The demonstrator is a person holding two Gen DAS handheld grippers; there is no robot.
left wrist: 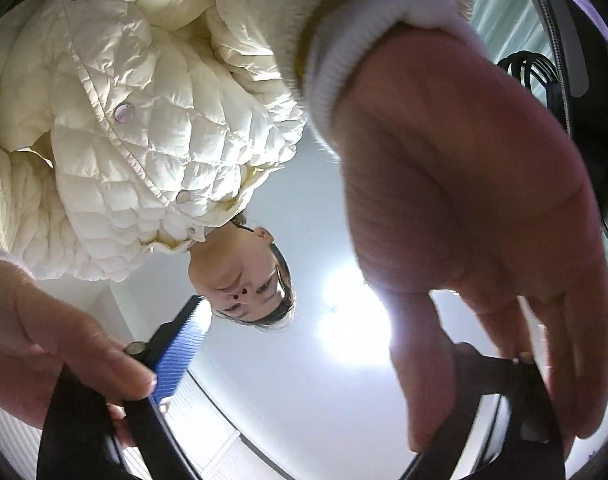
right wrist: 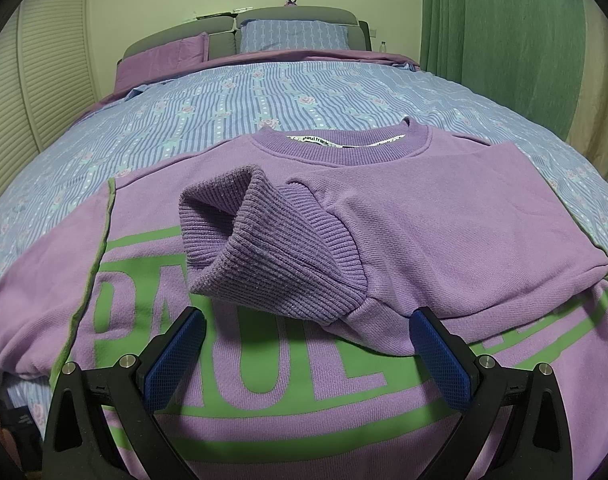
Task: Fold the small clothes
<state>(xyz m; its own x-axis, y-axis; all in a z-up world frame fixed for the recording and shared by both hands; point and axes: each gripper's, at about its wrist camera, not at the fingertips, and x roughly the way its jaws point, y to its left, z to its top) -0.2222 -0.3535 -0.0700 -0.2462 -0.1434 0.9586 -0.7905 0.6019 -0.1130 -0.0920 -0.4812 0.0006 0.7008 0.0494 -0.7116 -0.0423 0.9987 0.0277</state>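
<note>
In the right wrist view a purple sweatshirt (right wrist: pixel 444 200) with green lettering lies flat on the bed, collar away from me. Its right sleeve is folded across the chest, the ribbed cuff (right wrist: pixel 263 240) lying near the middle. My right gripper (right wrist: pixel 306 334) is open and empty, its blue-padded fingers (right wrist: pixel 175 360) either side of the cuff's near end, just above the cloth. The left wrist view points up at the ceiling. My left gripper (left wrist: pixel 332 384) is spread wide, one blue pad (left wrist: pixel 179 356) showing, with the person's bare hands (left wrist: pixel 464 200) on both fingers. No cloth is in it.
The bed (right wrist: pixel 263 92) has a blue striped floral cover, with pillows (right wrist: pixel 295 36) and a grey headboard at the far end. Green curtains (right wrist: pixel 504 40) hang on the right, louvred doors (right wrist: pixel 43 80) on the left. The left wrist view shows the person in a cream puffer jacket (left wrist: pixel 123 120).
</note>
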